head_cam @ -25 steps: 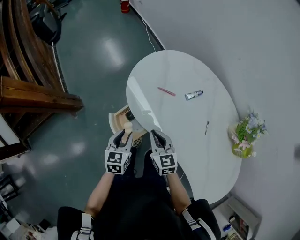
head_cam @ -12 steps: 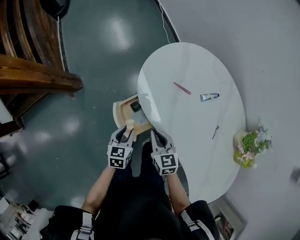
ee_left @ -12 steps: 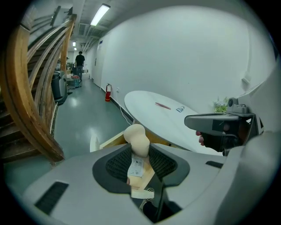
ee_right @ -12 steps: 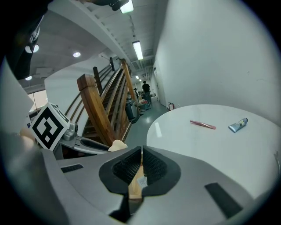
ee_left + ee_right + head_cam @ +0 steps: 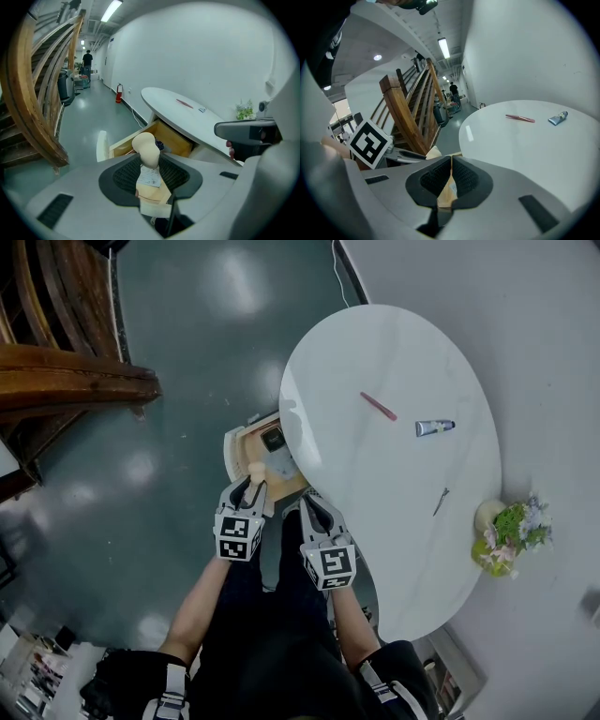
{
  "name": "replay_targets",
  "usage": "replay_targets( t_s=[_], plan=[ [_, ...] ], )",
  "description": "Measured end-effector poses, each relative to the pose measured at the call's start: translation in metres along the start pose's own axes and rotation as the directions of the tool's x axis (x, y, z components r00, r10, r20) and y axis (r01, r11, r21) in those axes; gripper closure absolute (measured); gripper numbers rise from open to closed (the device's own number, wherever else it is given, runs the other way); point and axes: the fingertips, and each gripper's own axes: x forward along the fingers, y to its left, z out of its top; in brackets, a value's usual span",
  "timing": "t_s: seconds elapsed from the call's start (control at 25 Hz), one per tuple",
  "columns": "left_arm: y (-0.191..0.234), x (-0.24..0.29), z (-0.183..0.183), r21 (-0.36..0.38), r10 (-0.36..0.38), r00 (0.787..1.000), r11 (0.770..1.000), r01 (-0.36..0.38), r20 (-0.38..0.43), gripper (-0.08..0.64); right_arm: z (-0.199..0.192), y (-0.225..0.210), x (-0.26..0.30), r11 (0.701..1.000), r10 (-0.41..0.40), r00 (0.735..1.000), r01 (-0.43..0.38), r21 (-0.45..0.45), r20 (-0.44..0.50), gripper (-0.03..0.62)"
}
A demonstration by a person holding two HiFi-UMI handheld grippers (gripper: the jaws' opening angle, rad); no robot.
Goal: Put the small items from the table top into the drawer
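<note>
The right gripper [image 5: 451, 161] holds its jaws pressed together, with the white table [image 5: 525, 150] to its right bearing a red pen [image 5: 520, 118] and small tube [image 5: 558, 118] far off, and wooden stairs [image 5: 408, 112] left.

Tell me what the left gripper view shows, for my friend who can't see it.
The left gripper holds a cream round-topped item between its jaws. Beyond it an open wooden drawer sits under a white oval table.

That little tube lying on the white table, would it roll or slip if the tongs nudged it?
Probably light, given how small the tube looks. Its seemingly flattened end likely stops rolling, though it may skid on the glossy table.
</note>
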Motion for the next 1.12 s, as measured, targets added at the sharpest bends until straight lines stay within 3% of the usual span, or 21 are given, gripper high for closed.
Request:
replay_targets(
  t_s=[0.4,0.68,0.8,1.12],
  plan=[
    [0.006,0.031,-0.009,0.032,0.007,1.0,0.999,-0.006,-0.028,0.426,0.006,-0.003,-0.004,1.0,-0.012,1.0,0.012,-0.014,0.012,0.56],
    [0.004,0.029,-0.008,0.021,-0.01,1.0,1.0,0.01,-0.004,0.425,0.006,-0.002,-0.007,1.0,-0.014,1.0,0.014,-0.019,0.012,0.56],
    [0.002,0.027,-0.01,0.013,-0.026,1.0,1.0,0.026,-0.003,0.359,0.007,-0.001,-0.007,1.0,-0.014,1.0,0.015,-0.023,0.015,0.56],
    [0.009,0.016,0.0,0.016,-0.018,0.999,1.0,0.018,0.026,0.353,0.01,0.004,-0.006,0.999,-0.014,1.0,0.014,-0.028,0.018,0.56]
  ],
)
